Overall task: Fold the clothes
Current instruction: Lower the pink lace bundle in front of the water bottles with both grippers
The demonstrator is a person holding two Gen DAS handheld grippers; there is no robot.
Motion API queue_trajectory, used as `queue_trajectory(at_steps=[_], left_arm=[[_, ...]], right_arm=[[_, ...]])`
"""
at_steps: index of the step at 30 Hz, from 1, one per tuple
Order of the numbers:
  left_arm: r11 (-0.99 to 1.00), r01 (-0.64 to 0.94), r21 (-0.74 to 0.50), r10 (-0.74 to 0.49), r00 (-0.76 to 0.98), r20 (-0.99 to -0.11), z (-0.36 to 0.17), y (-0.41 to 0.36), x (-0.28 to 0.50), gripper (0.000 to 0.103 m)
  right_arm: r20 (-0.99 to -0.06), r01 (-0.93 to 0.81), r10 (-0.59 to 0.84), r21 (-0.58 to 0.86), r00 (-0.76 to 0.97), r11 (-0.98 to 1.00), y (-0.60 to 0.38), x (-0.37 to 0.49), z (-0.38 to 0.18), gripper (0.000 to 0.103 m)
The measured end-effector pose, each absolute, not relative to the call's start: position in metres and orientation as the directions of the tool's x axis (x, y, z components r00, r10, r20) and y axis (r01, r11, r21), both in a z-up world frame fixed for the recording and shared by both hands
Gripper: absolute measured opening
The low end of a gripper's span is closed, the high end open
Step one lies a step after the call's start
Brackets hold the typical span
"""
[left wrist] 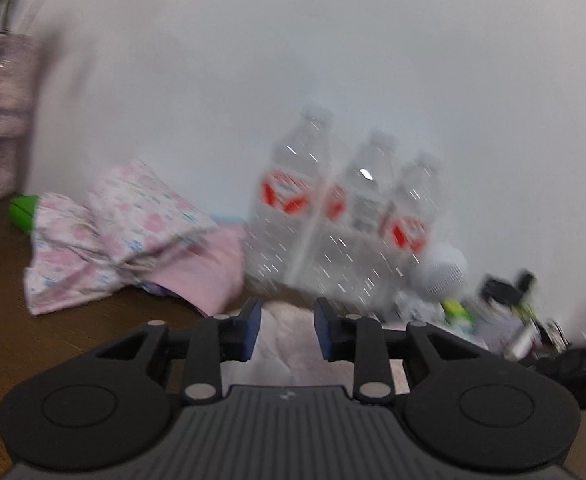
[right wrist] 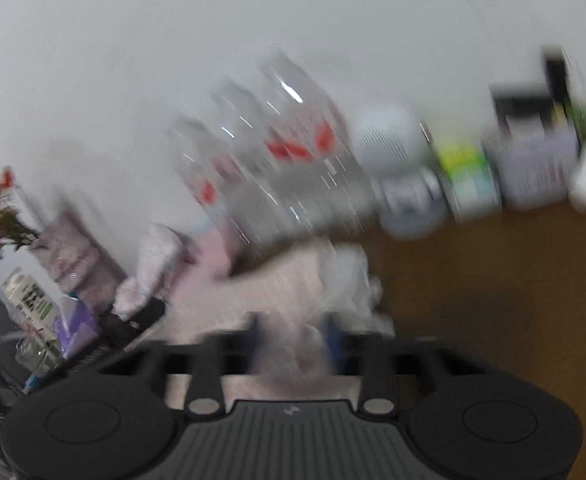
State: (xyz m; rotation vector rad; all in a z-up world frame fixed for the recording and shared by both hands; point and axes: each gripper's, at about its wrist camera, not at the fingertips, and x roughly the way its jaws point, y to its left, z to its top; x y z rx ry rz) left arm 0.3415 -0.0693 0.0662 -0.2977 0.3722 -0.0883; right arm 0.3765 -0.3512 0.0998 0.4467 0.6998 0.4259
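Pinching a pale pink crumpled cloth (right wrist: pixel 289 292) at twelve o'clock, the right gripper (right wrist: pixel 293 344) is folding while the left gripper (left wrist: pixel 287 330) is gaping empty, needing a fresh hold.

A: Where does the left wrist camera sit?

B: Just behind the left gripper (left wrist: pixel 287 330), low over the wooden table (left wrist: pixel 21 332), facing along the fingers toward the white wall (left wrist: pixel 333 40). Water bottles (left wrist: pixel 333 216) stand ahead of the fingertips, close in.

A: And the right one?

B: Behind the right gripper (right wrist: pixel 293 340), tilted, facing the same wall (right wrist: pixel 293 20). Both views share the bottles (right wrist: pixel 277 168), the white ribbed ball (left wrist: pixel 443 272) (right wrist: pixel 389 140) and the pale pink cloth (left wrist: pixel 285 344) (right wrist: pixel 281 280) ahead of the fingers.
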Motion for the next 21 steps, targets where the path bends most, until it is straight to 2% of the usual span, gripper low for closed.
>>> queue_trajectory(at_steps=[4,5,6,8,9,10,12,13,15,17,19,21], left_arm=[[0.981,0.033,-0.191,-0.115,0.893,-0.436,0.057,-0.081,0.351,0.032],[0.983,0.022,-0.180,-0.103,0.885,-0.454,0.051,-0.081,0.354,0.033],[0.981,0.024,-0.191,-0.111,0.879,-0.463,0.045,-0.080,0.355,0.036],[0.979,0.025,-0.202,-0.116,0.884,-0.453,0.043,-0.078,0.354,0.038],[0.978,0.025,-0.208,-0.118,0.887,-0.447,0.042,-0.078,0.353,0.038],[0.977,0.026,-0.214,-0.120,0.889,-0.442,0.041,-0.077,0.353,0.038],[0.978,0.026,-0.209,-0.119,0.888,-0.443,0.040,-0.077,0.352,0.038],[0.979,0.025,-0.201,-0.114,0.889,-0.444,0.041,-0.077,0.352,0.039],[0.982,0.024,-0.188,-0.106,0.892,-0.440,0.041,-0.079,0.351,0.039],[0.984,0.026,-0.177,-0.102,0.894,-0.436,0.041,-0.081,0.350,0.041],[0.983,0.028,-0.180,-0.106,0.892,-0.440,0.039,-0.080,0.351,0.043],[0.982,0.027,-0.186,-0.108,0.892,-0.439,0.038,-0.080,0.351,0.044]], right_arm=[[-0.535,-0.229,0.567,0.568,0.626,0.790,-0.346,0.371,0.096,0.005],[-0.551,-0.231,0.542,0.534,0.634,0.813,-0.343,0.368,0.100,0.005],[-0.569,-0.228,0.512,0.495,0.644,0.838,-0.340,0.366,0.103,0.011],[-0.617,-0.173,0.402,0.398,0.677,0.901,-0.336,0.366,0.102,0.015],[-0.603,-0.155,0.366,0.374,0.709,0.915,-0.337,0.363,0.106,0.015],[-0.548,-0.149,0.337,0.358,0.765,0.922,-0.339,0.358,0.114,0.015],[-0.376,-0.215,0.333,0.321,0.865,0.922,-0.332,0.342,0.129,0.015],[-0.328,-0.268,0.365,0.304,0.871,0.914,-0.324,0.341,0.130,0.015],[-0.301,-0.361,0.453,0.317,0.839,0.877,-0.308,0.353,0.121,0.011],[-0.340,-0.307,0.425,0.350,0.839,0.885,-0.299,0.373,0.101,0.011],[-0.454,-0.200,0.322,0.296,0.831,0.934,-0.296,0.390,0.081,0.011],[-0.471,-0.135,0.286,0.330,0.834,0.934,-0.312,0.392,0.070,0.011]])
